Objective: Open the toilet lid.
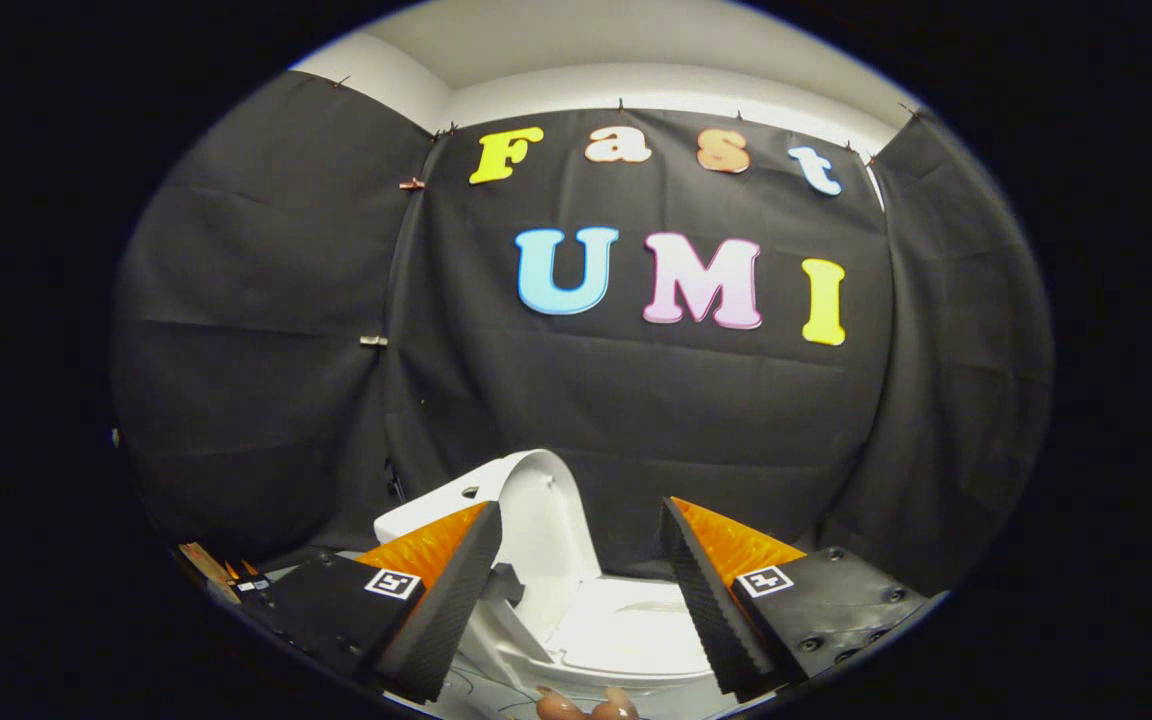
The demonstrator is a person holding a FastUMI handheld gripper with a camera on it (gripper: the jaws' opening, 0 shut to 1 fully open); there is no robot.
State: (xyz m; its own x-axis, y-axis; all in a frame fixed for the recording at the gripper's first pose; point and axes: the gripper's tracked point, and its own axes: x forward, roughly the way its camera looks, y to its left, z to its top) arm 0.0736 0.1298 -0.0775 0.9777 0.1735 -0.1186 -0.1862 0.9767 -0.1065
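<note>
The gripper (581, 560) hangs above the toilet (626, 630) with its jaws released, spread wide and pressing on nothing. The toilet serves as the landmark here: it is white and sits low against the black cloth wall (266, 330) of the booth.

The toilet lid (541, 520) is already raised. It stands nearly upright at the back of the toilet, tilted slightly, with its pale inner face turned toward the open bowl. It rises in the gap between the two jaws, nearer the left one, whose tip overlaps the lid's lower edge in the view; whether that tip touches the lid cannot be told. The right jaw stands well apart from the lid, over the far side of the toilet's rim.

Below the lid, the seat and bowl opening lie between and just beyond the jaws. The white cistern (426, 510) shows behind the left jaw, beside the lid.

At the near side of the toilet, between the jaw bases, a person's fingertips (586, 708) come into sight. Some small, indistinct items lie on the floor left of the toilet.
</note>
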